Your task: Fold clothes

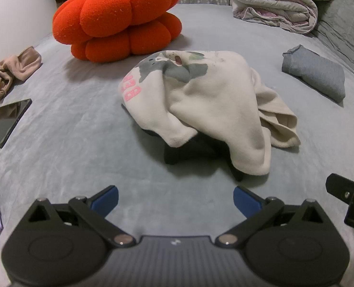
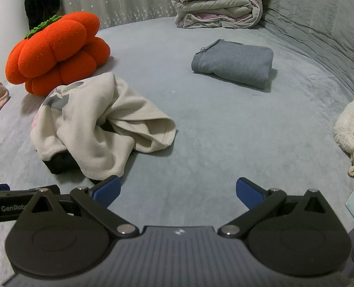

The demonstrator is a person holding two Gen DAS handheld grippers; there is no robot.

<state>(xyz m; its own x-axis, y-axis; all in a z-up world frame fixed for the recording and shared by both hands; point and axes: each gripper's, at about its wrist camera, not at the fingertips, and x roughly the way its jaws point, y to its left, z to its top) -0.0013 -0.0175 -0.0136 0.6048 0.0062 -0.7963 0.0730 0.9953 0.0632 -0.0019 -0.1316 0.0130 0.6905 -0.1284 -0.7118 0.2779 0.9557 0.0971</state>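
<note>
Grey plush bed point(image 1: 81, 124) carried a crumpled cream printed sweatshirt point(image 1: 212, 100) — half hiding something black point(image 1: 189, 153); both grippers' fingers spread, empty.

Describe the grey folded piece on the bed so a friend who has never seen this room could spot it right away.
Start at the big orange pumpkin cushion on the grey bed, then look right, past the crumpled cream sweatshirt. There lies the grey folded garment, alone in front of the rolled quilt. Unlike the heaped sweatshirt, it is a neat, flat, plain grey bundle.
</note>
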